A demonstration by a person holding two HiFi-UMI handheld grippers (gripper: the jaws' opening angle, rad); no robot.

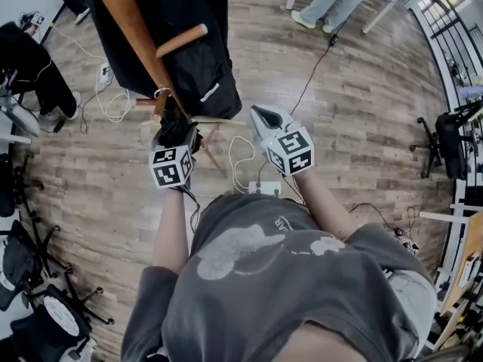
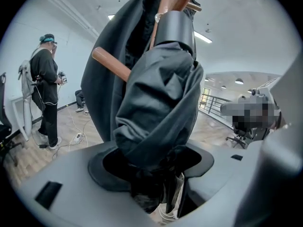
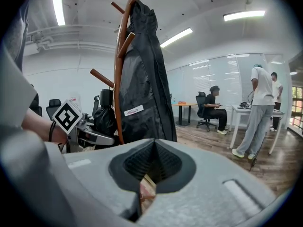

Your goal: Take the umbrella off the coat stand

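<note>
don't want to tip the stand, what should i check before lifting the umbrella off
1. Left gripper on the umbrella: ok, the folded fabric fills the gap between its jaws.
2. Strap free of the coat stand: not ok, it is looped at a peg.
3. Right gripper free to steady the stand: ok, jaws together, nothing in them.
4. Umbrella clear of the black jacket: cannot tell, they hang close together.
5. Bystander clear of the stand: ok, stands apart from it.
</note>
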